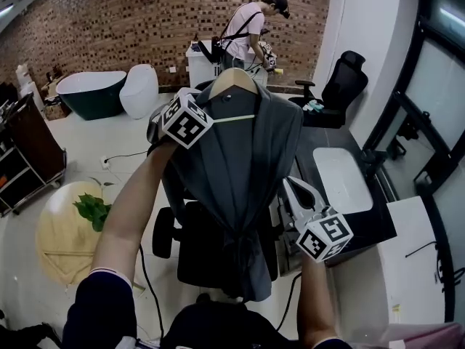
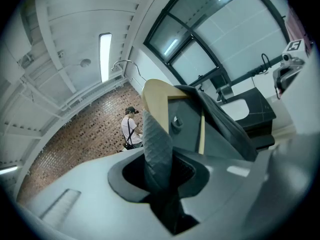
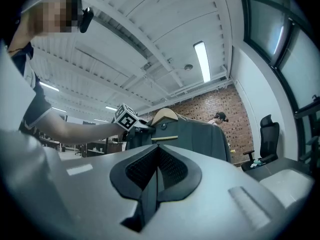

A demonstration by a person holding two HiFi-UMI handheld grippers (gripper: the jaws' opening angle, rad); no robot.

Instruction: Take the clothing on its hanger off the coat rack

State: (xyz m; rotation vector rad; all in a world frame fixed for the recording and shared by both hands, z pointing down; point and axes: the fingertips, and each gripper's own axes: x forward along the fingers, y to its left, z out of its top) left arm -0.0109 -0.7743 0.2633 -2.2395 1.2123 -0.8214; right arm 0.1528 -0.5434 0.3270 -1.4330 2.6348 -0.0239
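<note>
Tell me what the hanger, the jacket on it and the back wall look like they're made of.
The hanger looks like wood: pale tan, smooth, with a slight sheen. The jacket is grey cloth, matte and hanging in soft folds; the fibre can't be told from here. The back wall is red-brown brick with paler joints, rough-looking and apparently unpainted.

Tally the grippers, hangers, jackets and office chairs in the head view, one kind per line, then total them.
Grippers: 2, the left gripper and the right gripper
Wooden hanger: 1
Grey jacket: 1
Black office chairs: 2, one at the back right, one under the jacket
Total: 6
</note>
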